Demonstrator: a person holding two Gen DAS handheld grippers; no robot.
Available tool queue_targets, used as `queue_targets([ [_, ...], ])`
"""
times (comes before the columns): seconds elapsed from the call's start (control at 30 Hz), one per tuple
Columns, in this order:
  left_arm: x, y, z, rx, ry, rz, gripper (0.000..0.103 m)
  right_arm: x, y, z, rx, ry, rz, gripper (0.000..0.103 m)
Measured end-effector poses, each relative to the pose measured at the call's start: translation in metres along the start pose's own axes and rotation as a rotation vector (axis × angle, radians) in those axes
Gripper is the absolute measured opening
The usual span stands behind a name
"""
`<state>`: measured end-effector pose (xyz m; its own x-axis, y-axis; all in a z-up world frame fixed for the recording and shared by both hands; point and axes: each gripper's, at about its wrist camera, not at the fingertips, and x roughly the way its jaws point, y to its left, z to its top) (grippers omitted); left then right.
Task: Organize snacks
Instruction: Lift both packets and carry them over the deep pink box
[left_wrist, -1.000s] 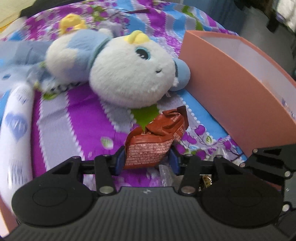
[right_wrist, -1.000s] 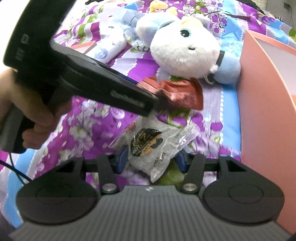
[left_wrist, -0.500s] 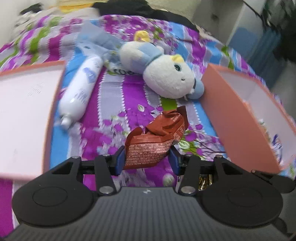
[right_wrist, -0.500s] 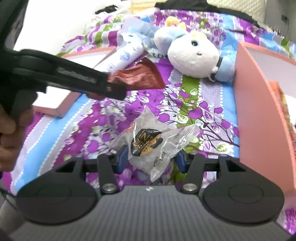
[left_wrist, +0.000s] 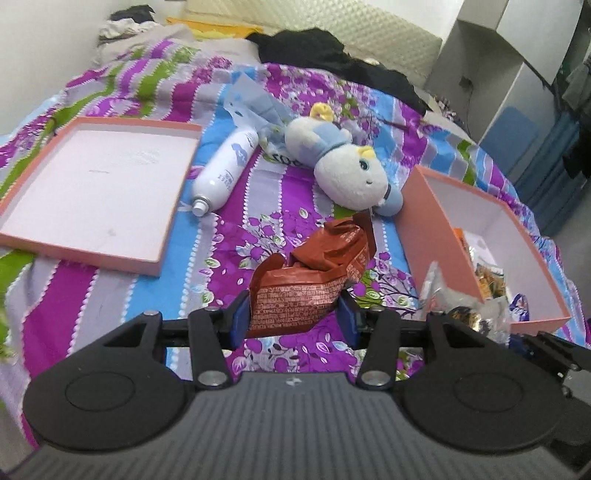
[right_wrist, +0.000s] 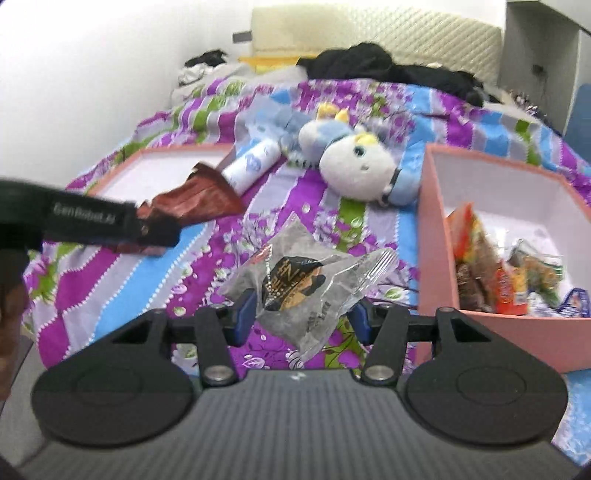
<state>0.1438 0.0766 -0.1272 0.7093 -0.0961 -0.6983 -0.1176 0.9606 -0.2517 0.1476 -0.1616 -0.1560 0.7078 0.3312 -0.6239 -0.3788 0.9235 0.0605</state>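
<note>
My left gripper (left_wrist: 293, 317) is shut on a crumpled reddish-brown snack packet (left_wrist: 310, 280), held above the flowered bedspread. In the right wrist view the same packet (right_wrist: 195, 201) sticks out of the left gripper (right_wrist: 147, 230) at the left. My right gripper (right_wrist: 303, 314) is shut on a clear wrapped pastry (right_wrist: 299, 284) with a dark label. A pink box (right_wrist: 439, 236) to the right holds several snack packets (right_wrist: 480, 266); in the left wrist view this pink box (left_wrist: 432, 221) sits at the right, with the pastry (left_wrist: 461, 310) beside it.
The box's shallow pink lid (left_wrist: 92, 184) lies open side up at the left. A white spray bottle (left_wrist: 225, 170) and a white and blue plush toy (left_wrist: 351, 170) lie between lid and box. Dark clothes (left_wrist: 332, 55) are piled by the headboard.
Both grippers have risen and pulled back from the bed with their packets still held. The lid, the bottle and the box's inside have come into view.
</note>
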Motion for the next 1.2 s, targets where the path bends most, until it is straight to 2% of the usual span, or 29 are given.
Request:
queue_targets([
  [0.3,-0.068,-0.021,-0.023,0.003,-0.052,-0.042,0.054,-0.067,0.003,0.004,0.044,-0.081,-0.049,0.055],
  [0.6,-0.107,-0.037,-0.055,-0.007,-0.07,-0.095,0.054,-0.121,-0.001,-0.012,0.067,-0.146,-0.095,0.055],
  [0.93,-0.106,-0.063,-0.053,0.028,-0.056,-0.175,0.054,-0.151,-0.021,-0.023,0.105,-0.181,-0.187,0.055],
  [1.2,-0.076,-0.115,-0.034,0.1,0.01,-0.256,0.054,-0.153,-0.063,-0.025,0.196,-0.165,-0.259,0.055],
])
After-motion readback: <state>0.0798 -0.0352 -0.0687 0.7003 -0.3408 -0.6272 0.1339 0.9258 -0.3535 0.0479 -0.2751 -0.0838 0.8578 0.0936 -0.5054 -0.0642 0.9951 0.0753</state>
